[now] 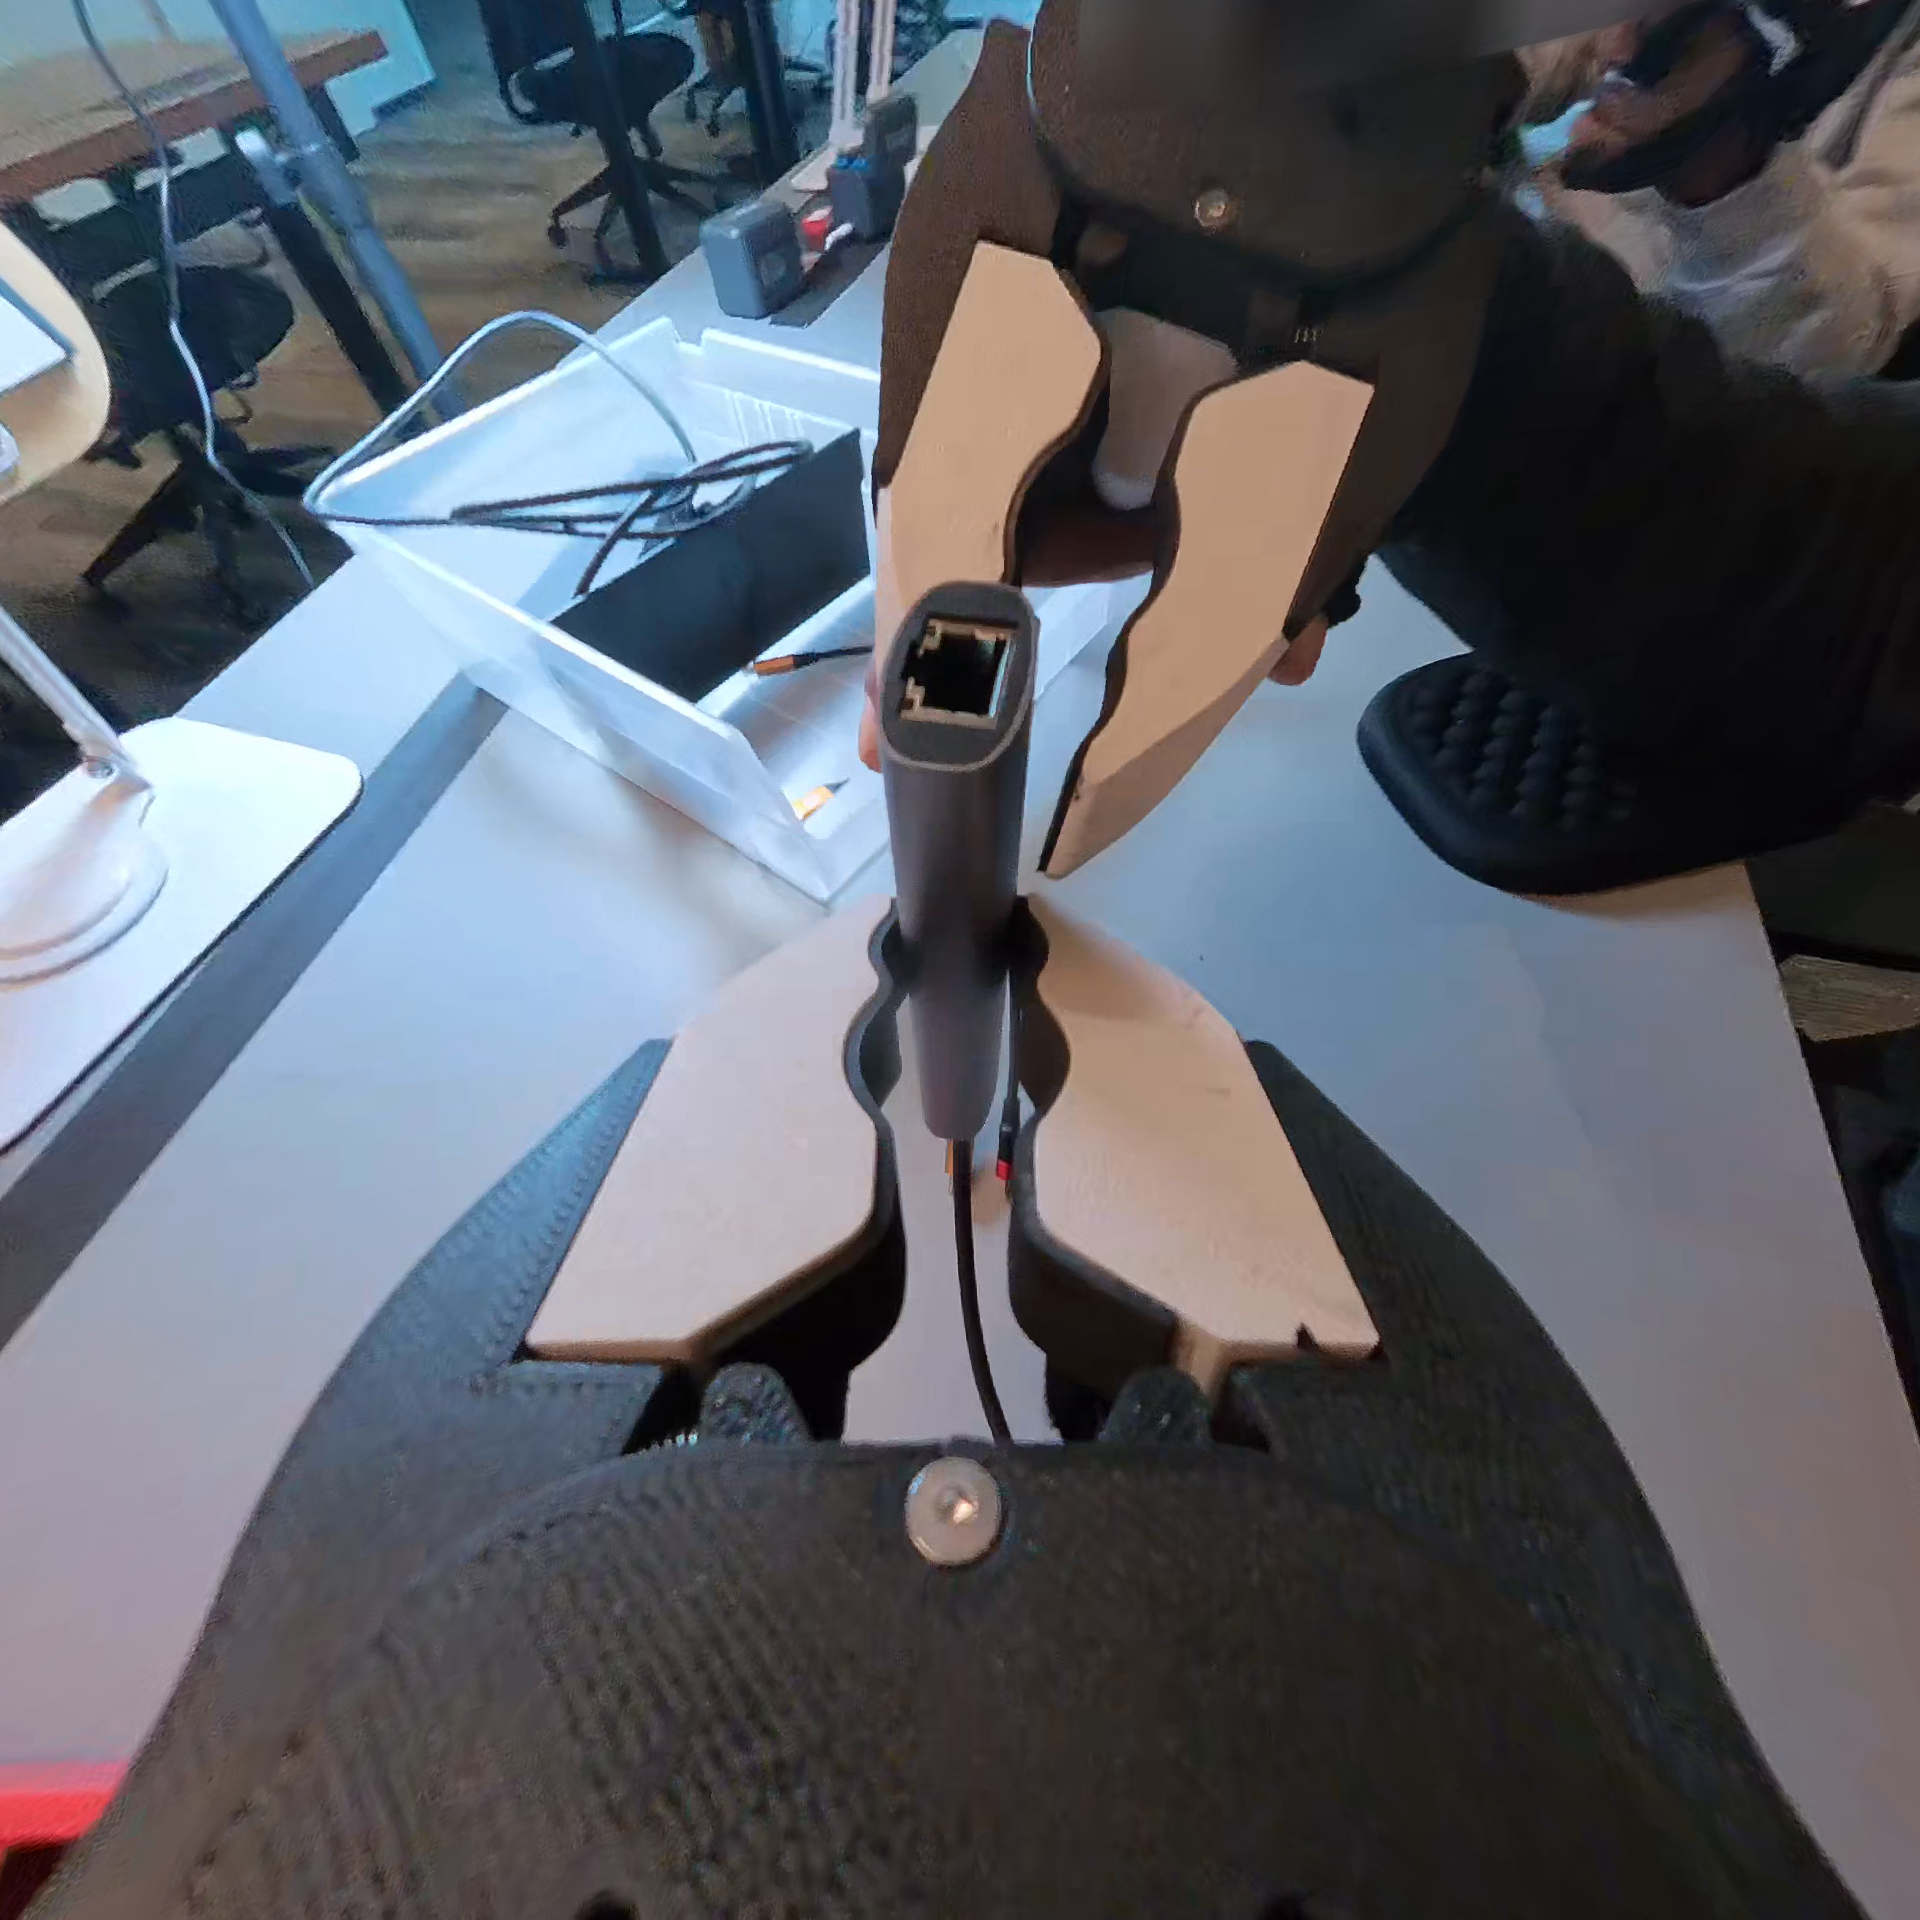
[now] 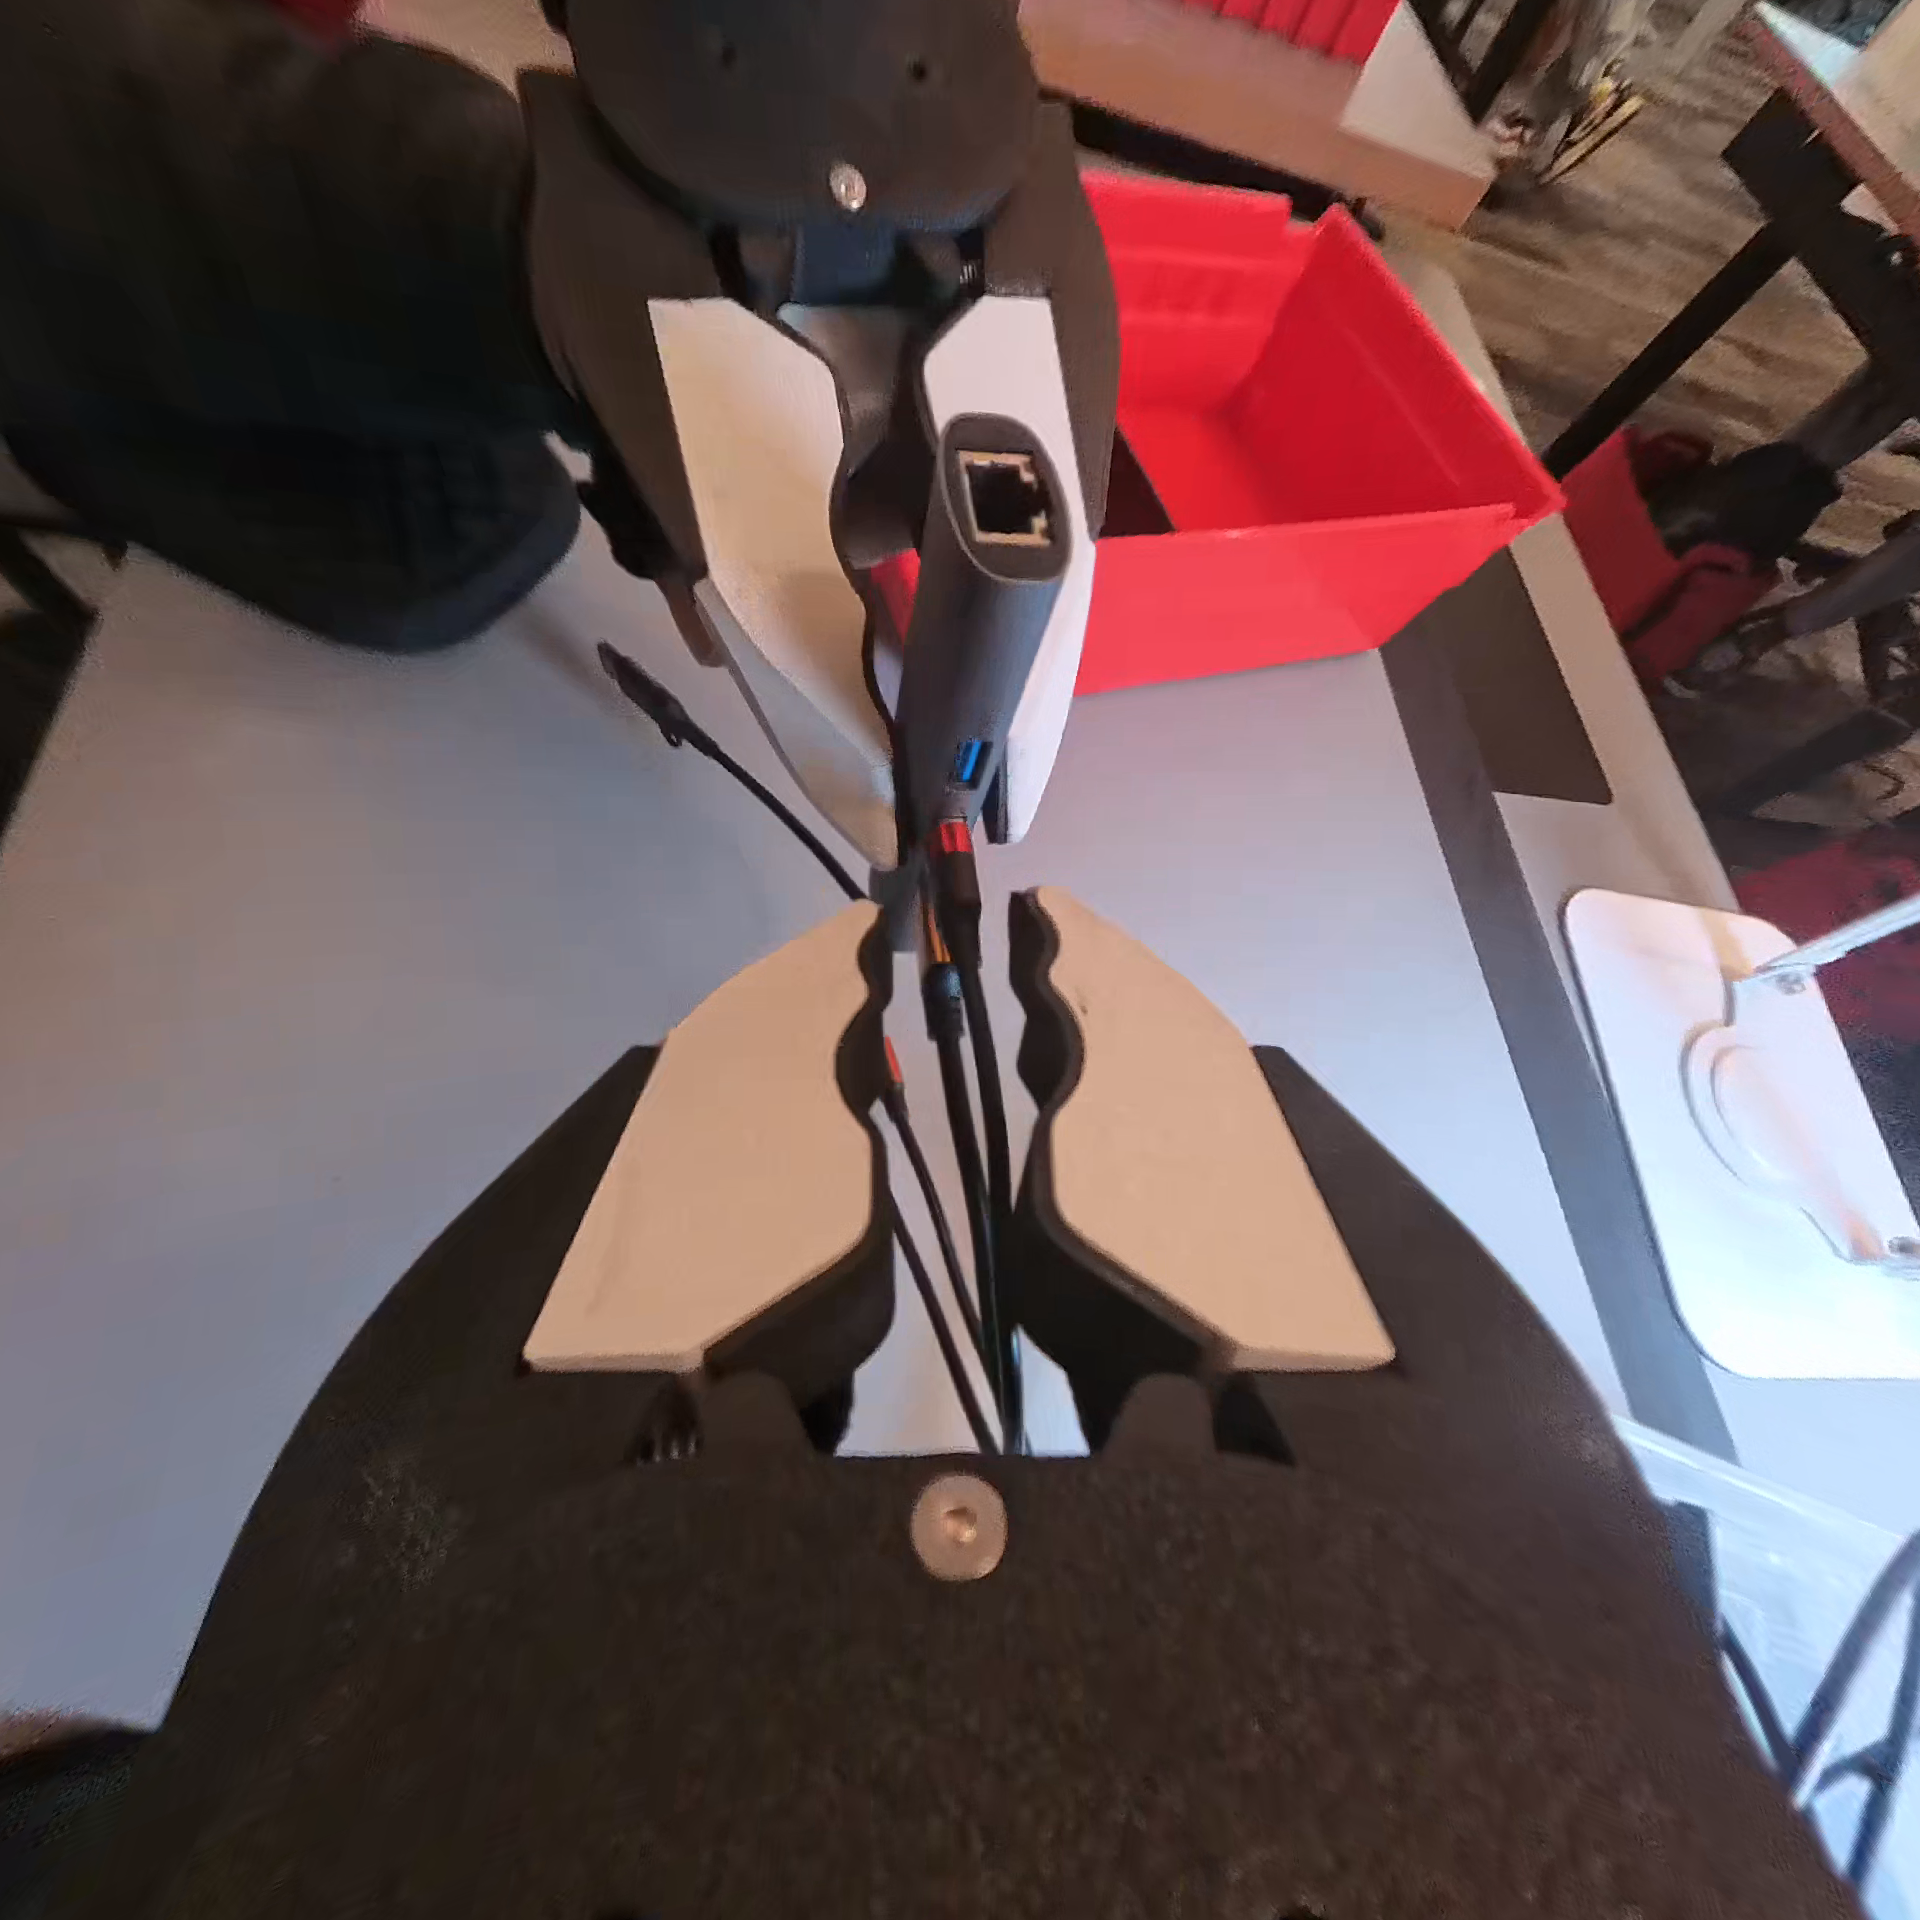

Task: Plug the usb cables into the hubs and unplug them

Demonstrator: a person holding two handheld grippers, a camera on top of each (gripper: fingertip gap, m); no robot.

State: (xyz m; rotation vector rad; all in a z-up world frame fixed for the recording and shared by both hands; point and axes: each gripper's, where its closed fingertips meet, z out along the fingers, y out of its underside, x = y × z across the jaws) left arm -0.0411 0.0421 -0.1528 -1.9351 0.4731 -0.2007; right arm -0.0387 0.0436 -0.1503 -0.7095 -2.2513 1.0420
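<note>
Grey hub [image 1: 956,914] clenched in left gripper [image 1: 951,925] jaws; right gripper [image 2: 951,904] jaws released; no legible markings.

Hub [image 1: 956,852] btwn left jaws, bin [image 2: 1340,436] behind.

Grey hub [image 1: 961,831] upright above table, black cables [image 2: 961,1049] apparently plugged beneath

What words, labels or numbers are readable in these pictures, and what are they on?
None can be read.
The hub in the left gripper shows no print.
The red bin is plain.
The grey boxes behind are too blurred to tell.
</note>
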